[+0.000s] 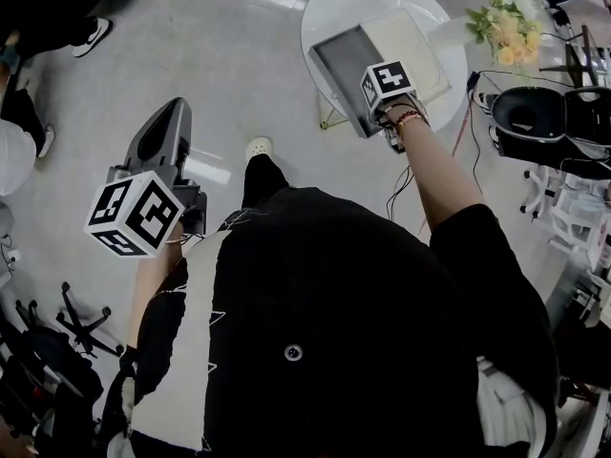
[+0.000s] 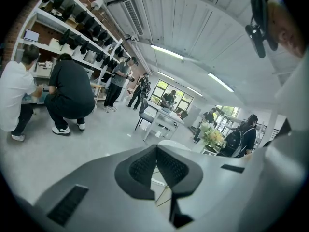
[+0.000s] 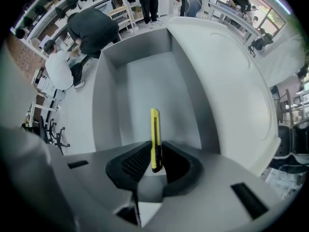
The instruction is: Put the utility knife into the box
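The right gripper [image 3: 154, 162], clamped on the knife [image 3: 154, 129], should lower it into the box [image 3: 140, 88] before releasing; the left gripper [image 2: 157, 164] hangs closed, empty.

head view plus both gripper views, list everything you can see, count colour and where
utility knife: 1, yellow, upright between the right gripper's jaws, above the box
box: 1, grey, open and empty, on the table
table: 1, white, round, ahead of the person
flowers: 1 bunch, yellow and white with green, at the table's right edge in the head view
crouching people: 2, one in white and one in black, by the shelves in the left gripper view
chair base: 1, black, on the floor at the head view's lower left
right gripper: 1, grey, jaws shut on the knife
left gripper: 1, grey, jaws together, nothing between them
forearm: 1, bare, reaching towards the table
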The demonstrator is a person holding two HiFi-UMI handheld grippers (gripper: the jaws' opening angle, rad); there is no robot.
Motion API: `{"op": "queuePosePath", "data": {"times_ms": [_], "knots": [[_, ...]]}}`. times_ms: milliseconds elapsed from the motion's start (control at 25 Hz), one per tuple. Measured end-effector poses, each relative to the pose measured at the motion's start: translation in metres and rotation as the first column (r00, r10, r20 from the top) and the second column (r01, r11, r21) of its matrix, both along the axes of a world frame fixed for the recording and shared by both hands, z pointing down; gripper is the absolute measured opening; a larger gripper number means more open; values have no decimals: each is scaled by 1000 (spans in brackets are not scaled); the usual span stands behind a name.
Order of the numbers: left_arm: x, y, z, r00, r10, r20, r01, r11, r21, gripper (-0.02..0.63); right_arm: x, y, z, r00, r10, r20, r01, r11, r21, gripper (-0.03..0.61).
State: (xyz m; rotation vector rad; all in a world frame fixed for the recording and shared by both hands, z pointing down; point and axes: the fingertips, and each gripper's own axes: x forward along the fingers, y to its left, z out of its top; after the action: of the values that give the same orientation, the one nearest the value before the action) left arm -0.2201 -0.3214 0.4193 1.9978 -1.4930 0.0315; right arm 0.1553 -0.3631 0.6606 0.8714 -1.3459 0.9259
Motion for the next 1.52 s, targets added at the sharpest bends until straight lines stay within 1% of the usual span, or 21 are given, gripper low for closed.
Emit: {"op": "queuePosePath", "data": {"times_ms": [200, 440, 640, 840, 1080, 1280, 1520], "knots": [[-2, 4, -6, 1000, -1, 12, 1, 1000, 11, 11, -5, 0, 0, 1000, 12, 23, -13, 1000, 5, 109], [-5, 5, -10, 1000, -5, 18, 5, 1000, 21, 11, -4, 0, -3, 997, 56, 48, -57, 998, 11, 107], [3, 7, -16, 1000, 17, 23, -18, 999, 36, 11, -4, -3, -13, 994, 82, 70, -86, 994, 61, 100], [13, 12, -24, 999, 36, 28, -38, 998, 55, 11, -5, -1, -26, 987, 113, 112, -125, 986, 113, 84], [33, 15, -35, 997, 64, 39, -68, 994, 89, 11, -2, 0, -43, 974, 148, 174, -180, 966, 185, 54], [50, 26, -41, 996, 85, 36, -88, 991, 98, 11, -4, 10, -59, 963, 151, 223, -205, 949, 242, 17], [69, 42, -45, 994, 100, 39, -103, 989, 104, 11, -5, 27, -76, 929, 182, 323, -274, 924, 268, 6]]}}
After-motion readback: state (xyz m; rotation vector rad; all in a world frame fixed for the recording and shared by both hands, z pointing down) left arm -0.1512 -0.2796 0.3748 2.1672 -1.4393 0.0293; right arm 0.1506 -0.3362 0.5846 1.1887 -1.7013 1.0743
